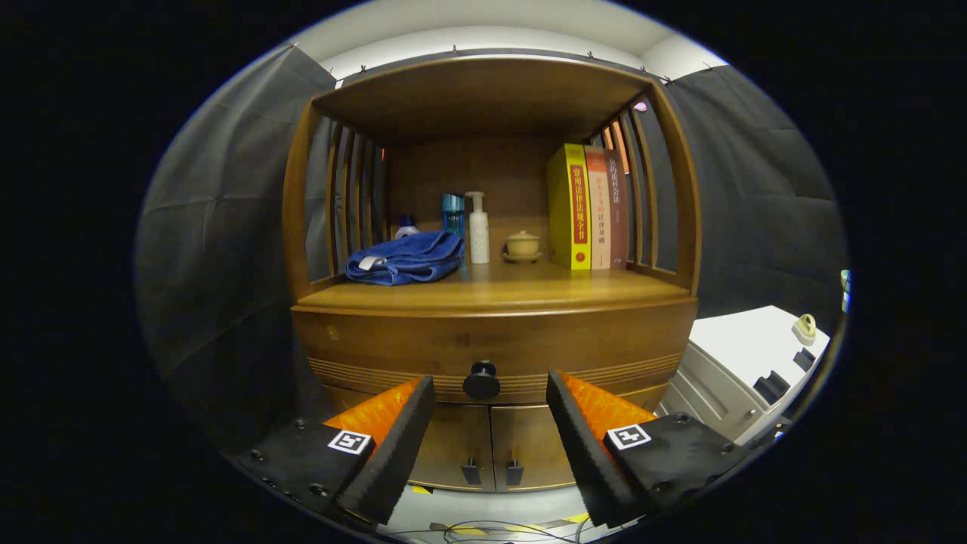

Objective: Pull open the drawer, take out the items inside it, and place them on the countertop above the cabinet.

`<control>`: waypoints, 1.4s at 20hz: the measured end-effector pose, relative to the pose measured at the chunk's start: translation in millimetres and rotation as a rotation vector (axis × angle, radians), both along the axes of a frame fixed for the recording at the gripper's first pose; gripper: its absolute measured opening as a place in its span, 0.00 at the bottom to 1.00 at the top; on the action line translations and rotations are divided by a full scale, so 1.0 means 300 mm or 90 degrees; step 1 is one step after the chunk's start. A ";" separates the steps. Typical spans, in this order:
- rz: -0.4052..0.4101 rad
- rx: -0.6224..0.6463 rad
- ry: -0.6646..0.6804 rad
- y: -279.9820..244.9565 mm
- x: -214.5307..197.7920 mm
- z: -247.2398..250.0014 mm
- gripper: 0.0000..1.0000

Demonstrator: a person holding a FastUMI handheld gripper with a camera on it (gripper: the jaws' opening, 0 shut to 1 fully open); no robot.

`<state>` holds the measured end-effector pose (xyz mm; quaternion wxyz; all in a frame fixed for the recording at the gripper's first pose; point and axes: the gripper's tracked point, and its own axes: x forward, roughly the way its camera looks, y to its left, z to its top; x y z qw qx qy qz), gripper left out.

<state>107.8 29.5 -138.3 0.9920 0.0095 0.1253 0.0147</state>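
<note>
My gripper (489, 393) is spread wide, holding nothing, its two fingers (400, 438) apart with the round black knob (481, 380) showing in the gap between their tips, just ahead and untouched. That knob sits on the front of the drawer (495, 344), which is closed, flush with the wooden cabinet (491, 227). Under the drawer, between my fingers lower down, are two small doors (491, 446) with dark handles. Beyond and above my fingers lies the countertop (521, 291). On it, toward my left finger's side, is a folded blue towel (406, 258); behind it stand a blue bottle (453, 214) and a white pump bottle (478, 230). Straight ahead sits a small lidded cup (522, 245). Toward my right finger's side stand upright books (589, 208), yellow one nearest the middle. Off beyond my right finger is a white unit (755, 363).
</note>
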 end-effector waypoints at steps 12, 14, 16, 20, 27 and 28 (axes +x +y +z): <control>-0.019 0.005 0.053 0.009 0.199 -0.164 0.98; -0.023 0.003 0.057 0.008 0.213 -0.181 0.97; -0.022 0.006 0.059 0.020 0.224 -0.186 0.95; -0.022 0.002 0.053 0.022 0.252 -0.181 0.75; -0.030 -0.010 0.054 0.021 0.254 -0.178 0.52; -0.031 -0.013 0.056 0.021 0.253 -0.178 0.51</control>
